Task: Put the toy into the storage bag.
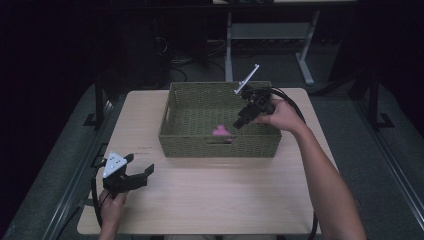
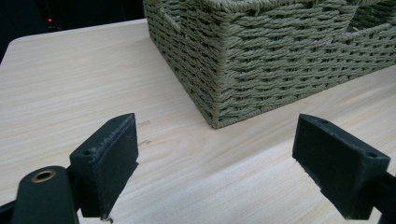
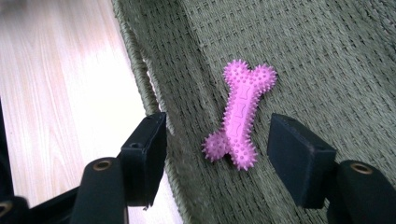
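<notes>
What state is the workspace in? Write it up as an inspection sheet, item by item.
Surface: light wood table, bare around the basket.
Job's things: pink spiky bone toy lies flat on the floor of the green woven basket, near its front wall; the basket sits at the table's far middle.
Clutter: nothing seen.
Grippers: right gripper is above the basket, jaws apart over the toy and not touching it. Left gripper is near the table's front left corner, jaws wide apart, nothing between them.
Cables: a black cable loops from the right gripper over the wrist; another hangs from the left gripper.
Surroundings: dark room, grey table frame on the floor behind.
</notes>
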`<action>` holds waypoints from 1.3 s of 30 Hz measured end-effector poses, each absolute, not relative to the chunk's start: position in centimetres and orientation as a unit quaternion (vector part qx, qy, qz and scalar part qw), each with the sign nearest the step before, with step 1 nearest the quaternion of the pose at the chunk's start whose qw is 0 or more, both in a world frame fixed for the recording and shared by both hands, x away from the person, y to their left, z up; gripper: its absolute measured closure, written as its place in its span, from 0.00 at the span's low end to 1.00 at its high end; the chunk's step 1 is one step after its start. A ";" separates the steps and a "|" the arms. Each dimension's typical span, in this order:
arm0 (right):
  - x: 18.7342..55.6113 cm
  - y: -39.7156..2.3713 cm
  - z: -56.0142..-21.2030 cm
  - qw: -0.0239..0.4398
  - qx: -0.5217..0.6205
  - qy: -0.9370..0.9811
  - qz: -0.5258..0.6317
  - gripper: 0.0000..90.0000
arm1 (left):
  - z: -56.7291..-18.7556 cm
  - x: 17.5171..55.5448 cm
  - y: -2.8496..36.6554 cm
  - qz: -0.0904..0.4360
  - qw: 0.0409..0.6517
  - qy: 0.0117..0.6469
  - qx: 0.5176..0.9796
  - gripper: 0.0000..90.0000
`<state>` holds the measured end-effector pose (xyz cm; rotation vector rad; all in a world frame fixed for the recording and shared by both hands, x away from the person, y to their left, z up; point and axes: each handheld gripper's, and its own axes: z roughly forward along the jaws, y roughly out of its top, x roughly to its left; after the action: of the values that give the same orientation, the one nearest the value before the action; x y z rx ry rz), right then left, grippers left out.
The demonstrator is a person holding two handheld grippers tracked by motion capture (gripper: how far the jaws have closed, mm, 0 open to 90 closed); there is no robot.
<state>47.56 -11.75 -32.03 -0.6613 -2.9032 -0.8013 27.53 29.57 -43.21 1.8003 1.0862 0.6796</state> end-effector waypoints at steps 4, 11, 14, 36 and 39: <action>47.3 -12.2 -31.6 0.025 -0.216 -0.940 -0.261 0.40 | -43.2 27.6 29.4 0.274 0.449 0.439 0.728 0.15; 46.6 -12.9 -31.2 0.018 -0.221 -0.939 -0.264 0.38 | -43.3 27.6 29.3 0.274 0.449 0.438 0.729 0.15; 46.3 -13.2 -31.2 0.016 -0.221 -0.937 -0.269 0.38 | -43.2 27.6 29.3 0.277 0.449 0.439 0.728 0.15; 43.3 -15.9 -31.2 0.006 -0.227 -0.933 -0.278 0.34 | -43.3 27.5 29.1 0.279 0.444 0.437 0.731 0.15; 42.9 -16.6 -31.3 0.008 -0.234 -0.931 -0.281 0.33 | -43.3 27.5 29.1 0.279 0.445 0.437 0.730 0.15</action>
<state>42.93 -16.55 -31.28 -0.7304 -2.9106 -0.8773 27.51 29.07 -43.29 1.8098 1.0822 0.6908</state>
